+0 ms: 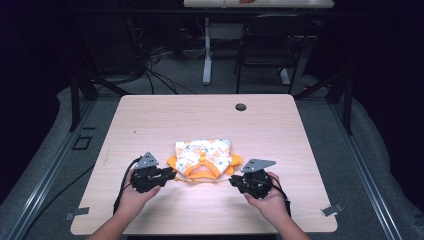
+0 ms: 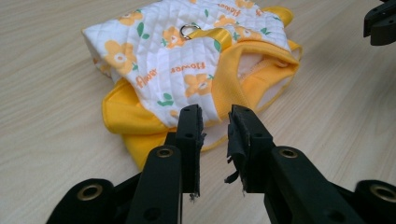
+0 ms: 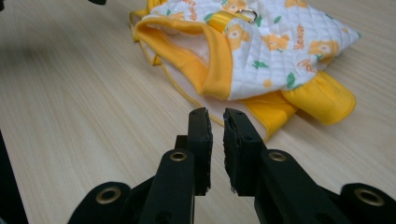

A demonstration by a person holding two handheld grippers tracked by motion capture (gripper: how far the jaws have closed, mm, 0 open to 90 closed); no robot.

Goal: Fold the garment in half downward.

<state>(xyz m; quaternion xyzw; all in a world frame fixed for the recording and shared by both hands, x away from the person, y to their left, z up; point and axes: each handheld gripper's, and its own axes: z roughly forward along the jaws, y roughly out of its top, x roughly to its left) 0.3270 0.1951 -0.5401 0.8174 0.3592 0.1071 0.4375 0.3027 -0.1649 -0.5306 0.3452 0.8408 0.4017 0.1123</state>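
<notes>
Folded flowered garment (image 1: 205, 158) on table (image 1: 150, 120), between both tongs, left gripper (image 2: 214, 122) and right gripper (image 3: 215, 122) jaws slightly parted, holding nothing.

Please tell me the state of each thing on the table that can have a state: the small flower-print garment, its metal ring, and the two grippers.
Garment: folded, lying flat on the table, held by no gripper.
Metal ring: lying on top of the garment, on its yellow strap.
Left gripper: jaws a little apart, nothing between them, just short of the garment's yellow edge.
Right gripper: jaws a little apart, nothing between them, just short of the garment.
</notes>
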